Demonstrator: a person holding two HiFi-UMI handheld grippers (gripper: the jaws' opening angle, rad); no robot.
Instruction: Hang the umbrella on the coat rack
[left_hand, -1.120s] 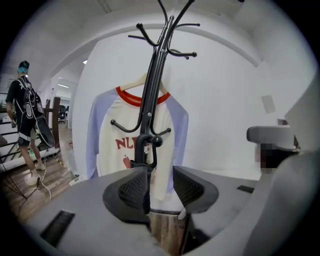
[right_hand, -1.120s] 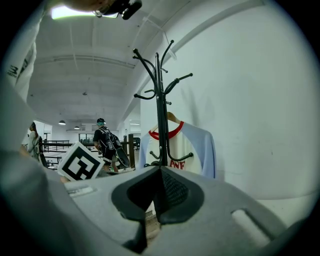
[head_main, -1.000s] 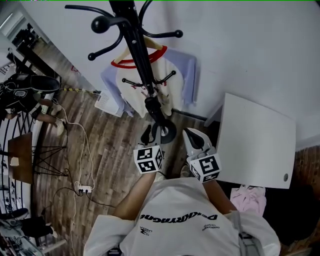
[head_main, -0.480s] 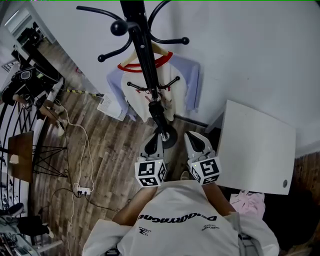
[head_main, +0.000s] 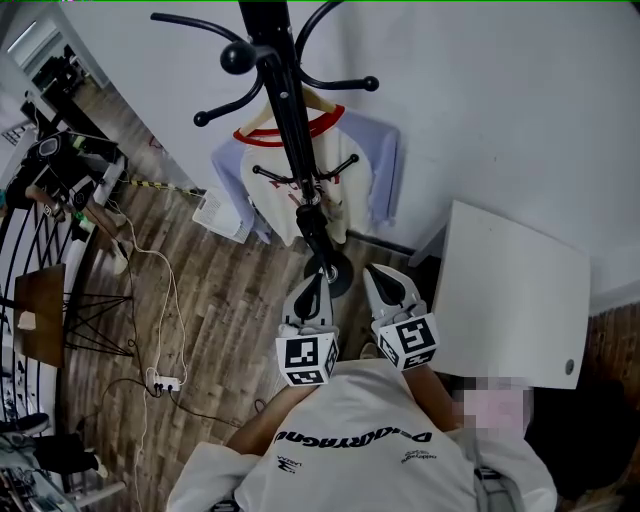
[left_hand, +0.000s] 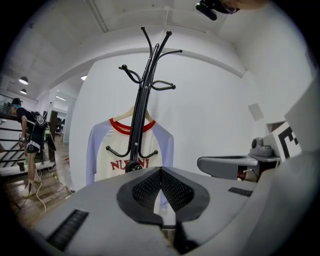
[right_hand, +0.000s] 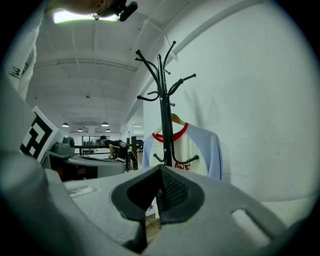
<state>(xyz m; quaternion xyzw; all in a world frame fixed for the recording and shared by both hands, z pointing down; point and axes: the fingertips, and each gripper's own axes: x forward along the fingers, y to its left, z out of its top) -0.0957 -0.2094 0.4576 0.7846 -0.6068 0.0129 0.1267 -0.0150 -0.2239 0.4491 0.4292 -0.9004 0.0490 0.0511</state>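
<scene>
The black coat rack (head_main: 288, 120) stands against the white wall, and a short black folded umbrella (head_main: 318, 226) hangs close along its pole, just under the lower hooks. In the left gripper view only the umbrella's dark top (left_hand: 134, 165) shows above my jaws, below the rack (left_hand: 141, 107). My left gripper (head_main: 312, 284) is shut and holds nothing; it sits just short of the rack's base. My right gripper (head_main: 379, 273) is beside it, also shut and holding nothing. Both point at the rack (right_hand: 165, 115).
A cream and lilac shirt (head_main: 352, 172) hangs on a hanger behind the pole. A white table (head_main: 512, 292) stands to the right. A cable and power strip (head_main: 165, 378) lie on the wood floor at left, near a railing. A person (left_hand: 30, 135) stands far off.
My left gripper's jaws, apart beside the rack's foot a second ago, are now shut and empty, and the gripper has risen a little. The right gripper has stayed put.
</scene>
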